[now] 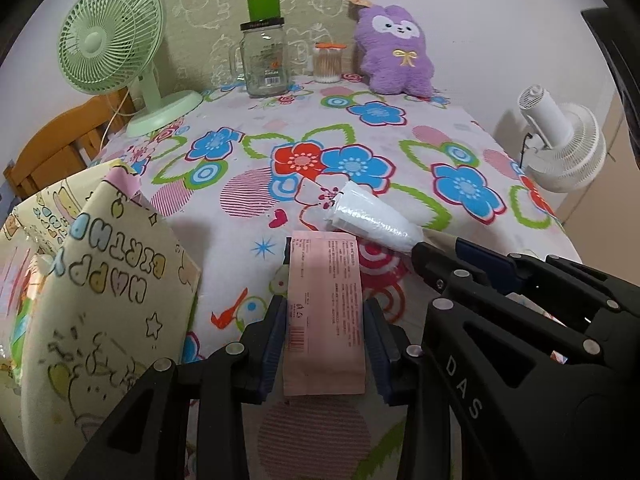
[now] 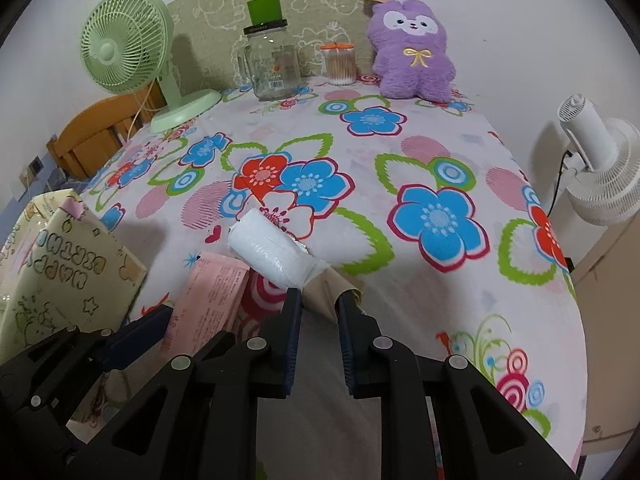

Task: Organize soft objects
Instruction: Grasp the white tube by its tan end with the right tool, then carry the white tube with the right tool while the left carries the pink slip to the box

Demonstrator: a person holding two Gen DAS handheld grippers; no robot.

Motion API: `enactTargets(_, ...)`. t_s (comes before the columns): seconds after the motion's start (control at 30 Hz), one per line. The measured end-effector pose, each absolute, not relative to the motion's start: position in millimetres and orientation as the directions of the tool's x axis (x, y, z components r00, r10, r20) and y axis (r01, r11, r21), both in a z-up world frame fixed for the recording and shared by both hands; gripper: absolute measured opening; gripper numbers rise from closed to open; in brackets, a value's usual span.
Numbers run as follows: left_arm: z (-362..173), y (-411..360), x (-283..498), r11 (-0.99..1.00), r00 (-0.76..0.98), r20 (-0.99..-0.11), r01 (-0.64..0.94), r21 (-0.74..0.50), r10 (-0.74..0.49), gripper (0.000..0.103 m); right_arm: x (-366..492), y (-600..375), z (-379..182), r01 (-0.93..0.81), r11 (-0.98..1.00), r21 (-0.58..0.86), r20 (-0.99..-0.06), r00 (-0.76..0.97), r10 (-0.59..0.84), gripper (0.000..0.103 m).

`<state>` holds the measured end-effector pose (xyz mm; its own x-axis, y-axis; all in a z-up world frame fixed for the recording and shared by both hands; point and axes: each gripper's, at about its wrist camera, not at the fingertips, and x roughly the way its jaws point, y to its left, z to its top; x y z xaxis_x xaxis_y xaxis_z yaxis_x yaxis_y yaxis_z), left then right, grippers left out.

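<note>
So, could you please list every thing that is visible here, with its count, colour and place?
pink packet: 1, pale pink, held in the left gripper
white roll: 1, white with a beige end, the end held in the right gripper
gift bag: 1, cream with "Happy Birthday", table's left edge
plush toy: 1, purple, far right against the wall
glass jar: 1, clear with green lid, far middle
cotton swab jar: 1, clear, orange top, beside the plush toy
desk fan: 1, green, far left
white fan: 1, beyond the table's right edge
tablecloth: 1, flowered
left gripper: 1, black, shut on packet
right gripper: 1, black, shut on roll's end
</note>
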<state>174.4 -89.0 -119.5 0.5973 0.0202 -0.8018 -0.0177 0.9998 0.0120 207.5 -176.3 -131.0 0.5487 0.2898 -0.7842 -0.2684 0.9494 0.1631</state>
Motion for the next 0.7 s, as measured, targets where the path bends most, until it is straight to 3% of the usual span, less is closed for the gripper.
enactTargets(0.7,-106.7,-103.8,126.3,0.996,0.615,-0.788,0.082,0.028,-0.028,0.039,148.7,-195.8,-118.6,-0.193,0.959,0.207,-0.764,0.581,0.282,0.021)
